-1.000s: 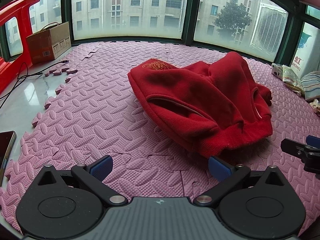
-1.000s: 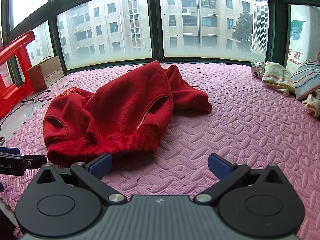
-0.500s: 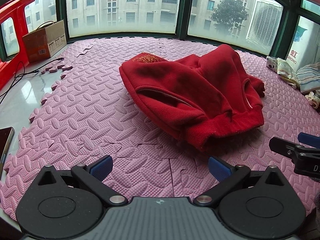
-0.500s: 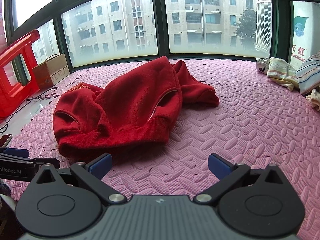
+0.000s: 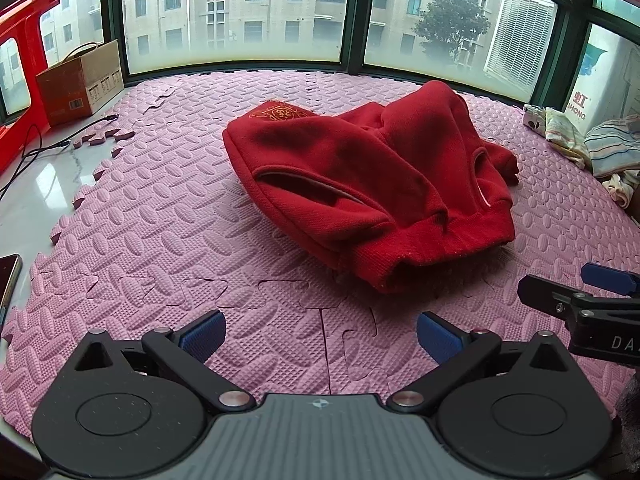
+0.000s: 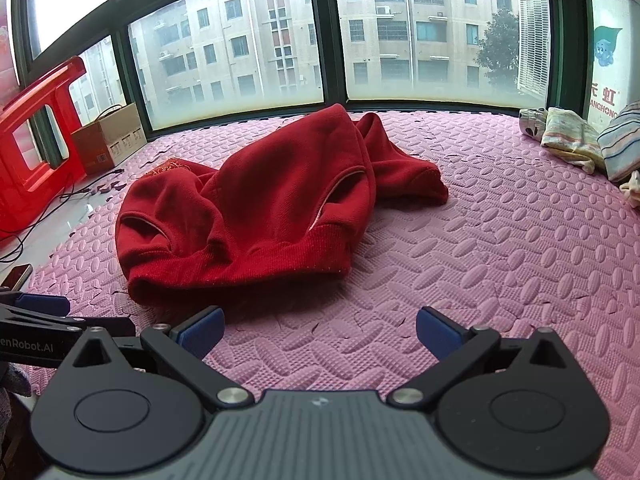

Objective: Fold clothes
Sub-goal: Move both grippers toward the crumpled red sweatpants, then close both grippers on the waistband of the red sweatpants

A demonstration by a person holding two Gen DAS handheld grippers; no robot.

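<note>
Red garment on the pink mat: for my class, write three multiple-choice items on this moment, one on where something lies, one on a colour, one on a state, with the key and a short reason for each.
1. Where is the cardboard box?
A. Far left, by the window
B. On the red garment
C. Between the right gripper's fingers

2. What colour are the pads on the gripper fingers?
A. Yellow
B. Blue
C. White

3. How does the red garment lie?
A. Neatly folded into a square
B. Hanging from a gripper
C. Crumpled in a heap on the pink foam mat

Key: 1 A, the box stands at the mat's far-left edge under the glass. 2 B, both the left gripper and right gripper show blue pads. 3 C, it is bunched, and both open grippers hold nothing.
</note>
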